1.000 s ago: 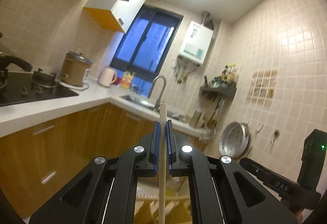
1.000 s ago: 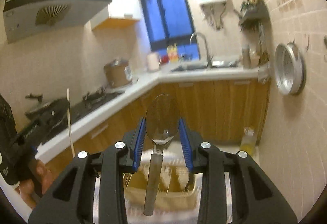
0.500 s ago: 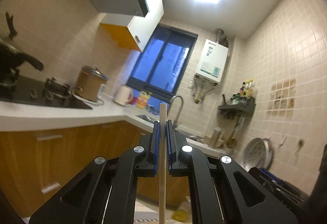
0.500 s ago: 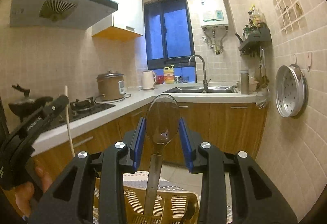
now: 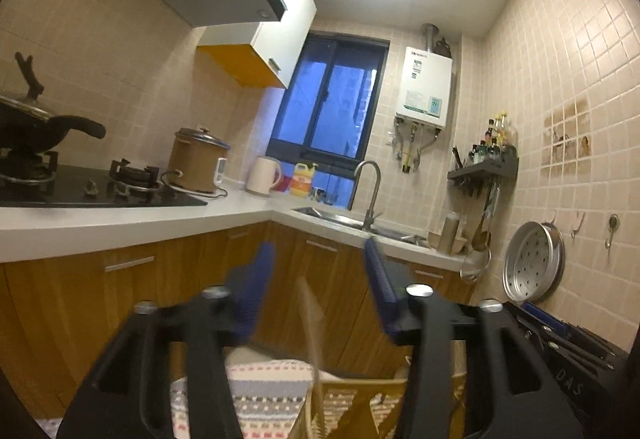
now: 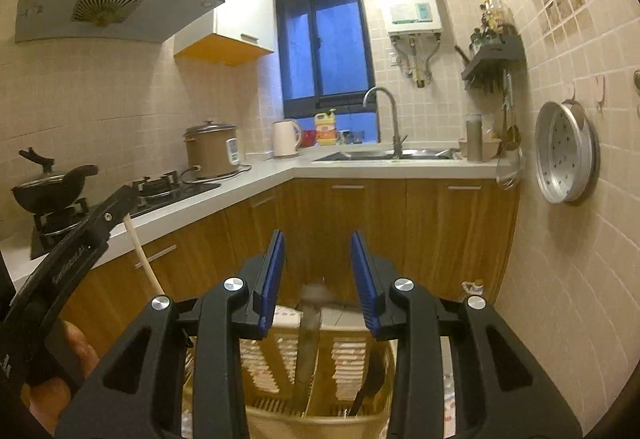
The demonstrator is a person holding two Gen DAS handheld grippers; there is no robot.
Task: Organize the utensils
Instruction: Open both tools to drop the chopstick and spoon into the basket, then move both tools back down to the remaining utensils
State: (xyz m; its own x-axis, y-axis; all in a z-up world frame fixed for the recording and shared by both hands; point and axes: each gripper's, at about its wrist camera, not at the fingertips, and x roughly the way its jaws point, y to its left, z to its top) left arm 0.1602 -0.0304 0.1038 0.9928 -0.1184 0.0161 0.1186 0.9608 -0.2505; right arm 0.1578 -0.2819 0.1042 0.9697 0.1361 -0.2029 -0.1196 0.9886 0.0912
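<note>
My left gripper is open, its blue pads apart. A pale wooden chopstick shows blurred between them, loose, dropping toward the beige slotted utensil basket below. My right gripper is open too. A metal spoon shows blurred between its pads, free, its handle inside the basket. A dark utensil stands in the basket. In the right wrist view the left gripper is at the left with the chopstick beside it.
A patterned cloth lies under the basket. Wooden cabinets and a white counter stand ahead, with stove, rice cooker, kettle and sink. A steamer tray hangs on the tiled right wall.
Both grippers have opened. The chopstick has left the left pads and the spoon has left the right pads; both are dropping into the basket. Both cameras tilted a little.
</note>
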